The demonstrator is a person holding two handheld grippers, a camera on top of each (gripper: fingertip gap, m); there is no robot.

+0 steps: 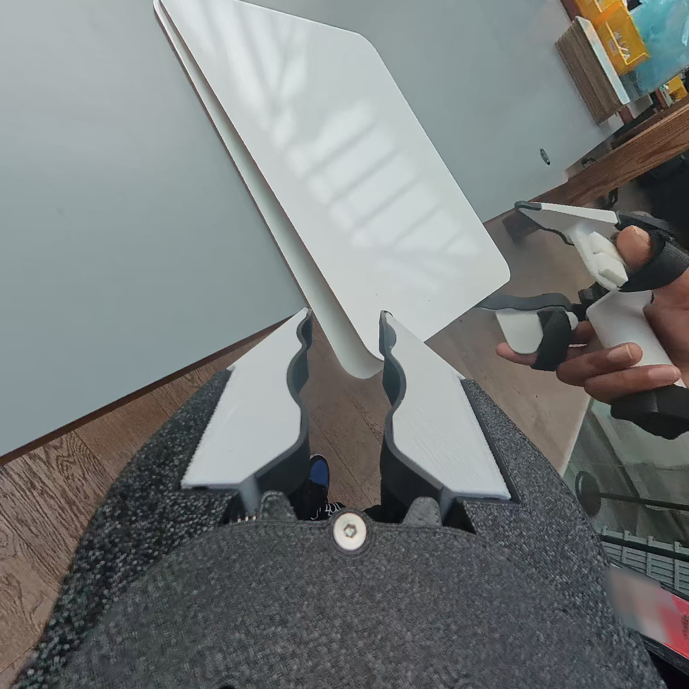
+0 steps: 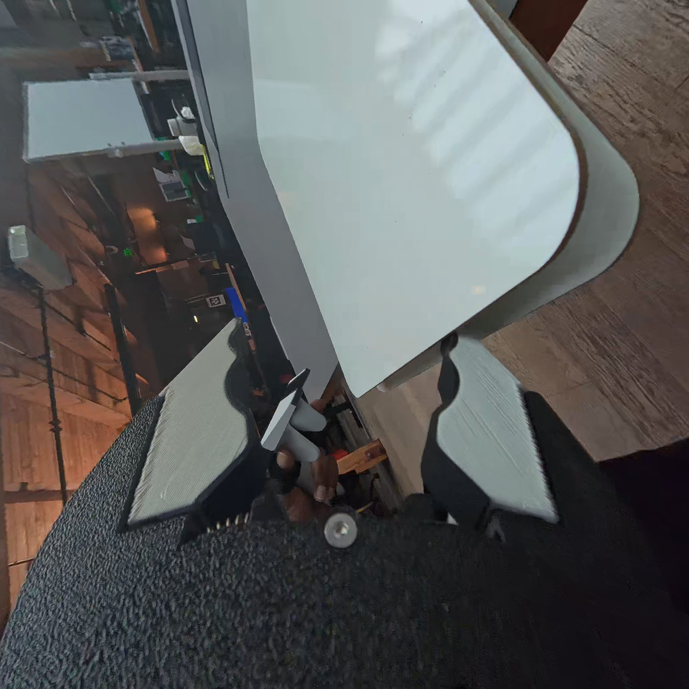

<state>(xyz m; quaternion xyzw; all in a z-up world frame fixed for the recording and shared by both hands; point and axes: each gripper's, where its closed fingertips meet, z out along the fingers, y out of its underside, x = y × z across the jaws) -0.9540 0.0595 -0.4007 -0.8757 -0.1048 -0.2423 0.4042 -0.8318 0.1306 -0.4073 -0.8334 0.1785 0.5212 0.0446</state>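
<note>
Hand-held grippers both open, empty, white table just ahead

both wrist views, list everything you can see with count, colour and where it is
white board: one, glossy white with rounded corners, ahead of both tools, its near corner between the left tool's fingers, untouched
wood-grain surface: one, brown, under the board
grey wall: one, pale grey, behind the board
yellow boxes: a few, upper right of the left wrist view
shoe: one, blue and black, seen below through the left tool's gap
left tool: one, white fingers with black pads, open, holding nothing
right tool: one, same colours, open, right fingertip near the board's edge
hand: one, black straps, holding the right tool
</note>
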